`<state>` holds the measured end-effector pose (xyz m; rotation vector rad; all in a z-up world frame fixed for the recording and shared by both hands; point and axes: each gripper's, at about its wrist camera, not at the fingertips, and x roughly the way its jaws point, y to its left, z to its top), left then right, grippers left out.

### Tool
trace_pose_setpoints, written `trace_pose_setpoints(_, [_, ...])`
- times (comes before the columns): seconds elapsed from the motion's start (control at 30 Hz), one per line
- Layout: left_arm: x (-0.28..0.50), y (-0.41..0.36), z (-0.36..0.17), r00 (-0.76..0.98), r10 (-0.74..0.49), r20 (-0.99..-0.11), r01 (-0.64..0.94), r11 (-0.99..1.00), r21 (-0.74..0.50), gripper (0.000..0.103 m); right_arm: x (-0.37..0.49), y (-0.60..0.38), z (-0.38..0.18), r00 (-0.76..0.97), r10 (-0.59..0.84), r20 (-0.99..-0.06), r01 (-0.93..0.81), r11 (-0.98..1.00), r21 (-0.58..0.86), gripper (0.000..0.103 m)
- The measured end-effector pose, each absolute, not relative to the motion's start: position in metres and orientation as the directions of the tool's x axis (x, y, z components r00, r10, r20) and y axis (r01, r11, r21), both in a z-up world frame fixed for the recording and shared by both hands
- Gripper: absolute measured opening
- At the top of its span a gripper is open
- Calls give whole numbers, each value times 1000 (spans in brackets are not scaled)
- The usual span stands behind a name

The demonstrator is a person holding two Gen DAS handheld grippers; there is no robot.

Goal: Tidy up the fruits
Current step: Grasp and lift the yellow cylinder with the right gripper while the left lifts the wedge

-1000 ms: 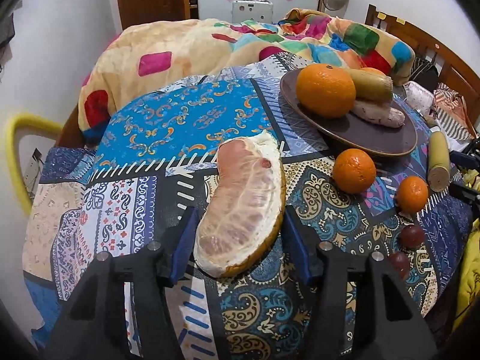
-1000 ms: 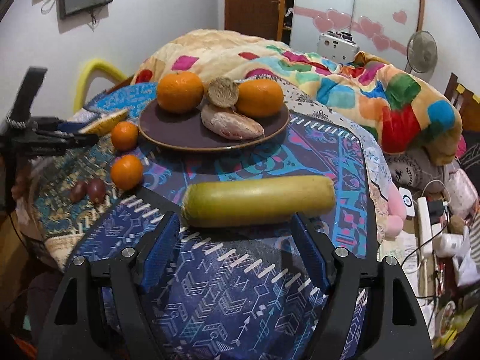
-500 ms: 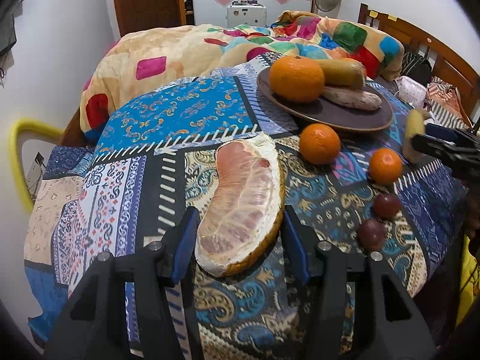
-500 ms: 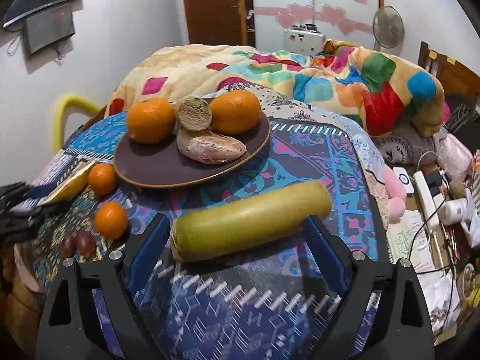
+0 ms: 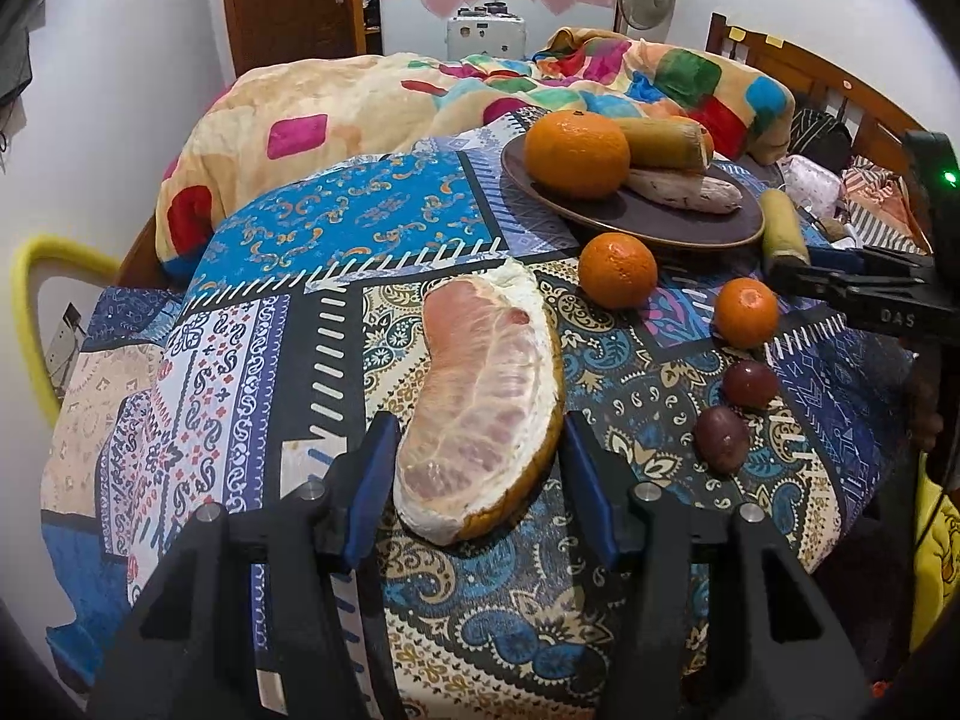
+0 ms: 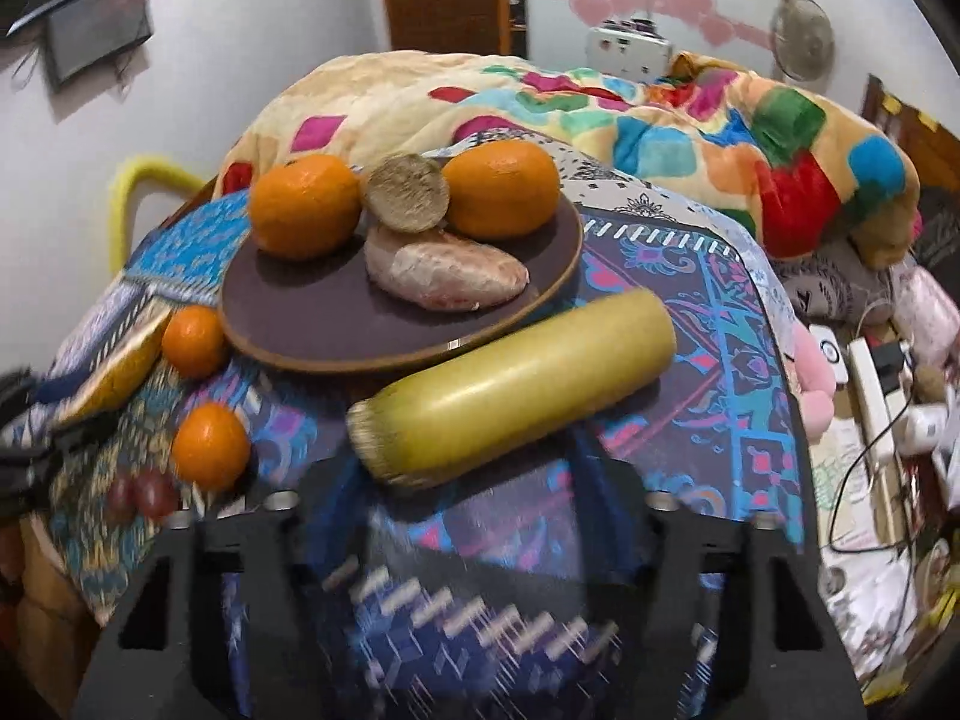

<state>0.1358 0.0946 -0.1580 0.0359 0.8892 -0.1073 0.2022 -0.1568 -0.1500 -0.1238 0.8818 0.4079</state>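
My left gripper (image 5: 477, 426) is shut on a peeled pomelo wedge (image 5: 486, 384) that lies on the patterned cloth. A yellow-green cane stalk (image 6: 510, 384) lies crosswise over the tips of my right gripper (image 6: 480, 474), whose jaws are closing. Blur hides whether the pads touch the stalk. Just behind it sits a brown plate (image 6: 336, 330) with two large oranges (image 6: 303, 207), a cut cane piece (image 6: 408, 192) and a pinkish fruit segment (image 6: 444, 273). Two small tangerines (image 5: 618, 270) and two dark round fruits (image 5: 750, 384) lie on the cloth between the grippers.
The table (image 5: 300, 222) drops off close behind both grippers. A bed with a colourful quilt (image 5: 360, 102) stands beyond it. A yellow chair frame (image 5: 30, 300) is at the left. A power strip (image 6: 870, 396), cables and clutter lie at the right.
The right jaws widened, then narrowed, and that view rolled so the stalk now tilts and sits near the plate. The left view swung left with the wedge still between its pads.
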Motion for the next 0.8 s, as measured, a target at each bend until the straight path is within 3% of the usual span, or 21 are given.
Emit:
trace_pose_setpoints(0.37, [123, 81, -155, 610, -96, -786, 122, 992, -27, 55, 181, -223, -144, 563, 187, -805, -331, 943, -12, 46])
trace_pose_setpoints(0.53, [131, 86, -149, 603, -100, -792, 98, 994, -51, 55, 174, -218, -127, 573, 251, -780, -366, 930, 31, 46])
trace_pose_setpoints(0.67, [147, 92, -147, 581, -125, -804, 92, 992, -88, 55, 183, -205, -119, 604, 270, -750, -370, 928, 36, 62])
trace_pose_setpoints(0.8, [165, 93, -154, 537, -147, -831, 93, 989, -115, 55, 205, -195, -123, 595, 288, -750, -371, 927, 60, 64])
